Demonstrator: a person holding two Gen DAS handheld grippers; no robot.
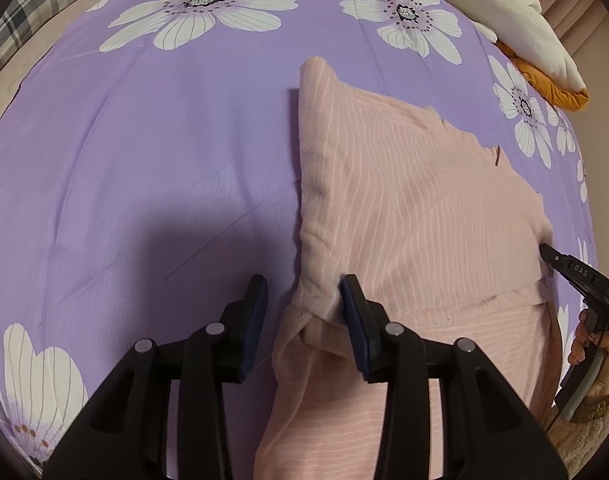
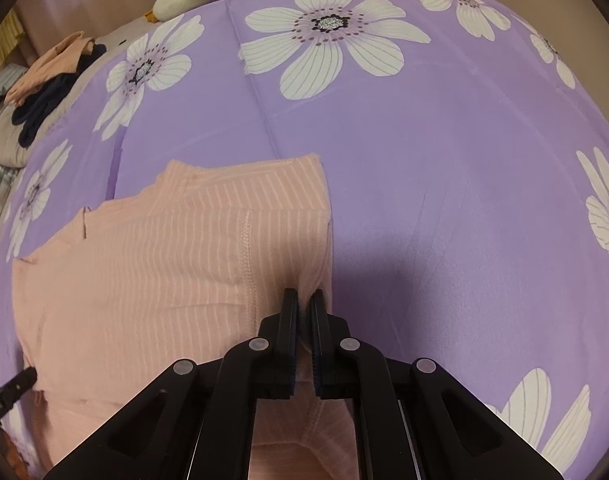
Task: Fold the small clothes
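- The left gripper (image 1: 302,300) stands spread, its pads off the cloth; the near left corner of the pink striped garment (image 1: 404,208) bunches between the fingers, touching only the right one
- The right gripper (image 2: 304,312) is pressed together, pinching the garment's near right edge between its pads
- Ahead of both claws the garment lies folded over itself on the purple flowered bedspread (image 1: 144,140), its far edge stepped and uneven
- To do the step well, I judge: let the right edge go only once it lies level with the left, then smooth forward to square those far layers
- Beyond, spare clothes (image 2: 44,80) wait well apart
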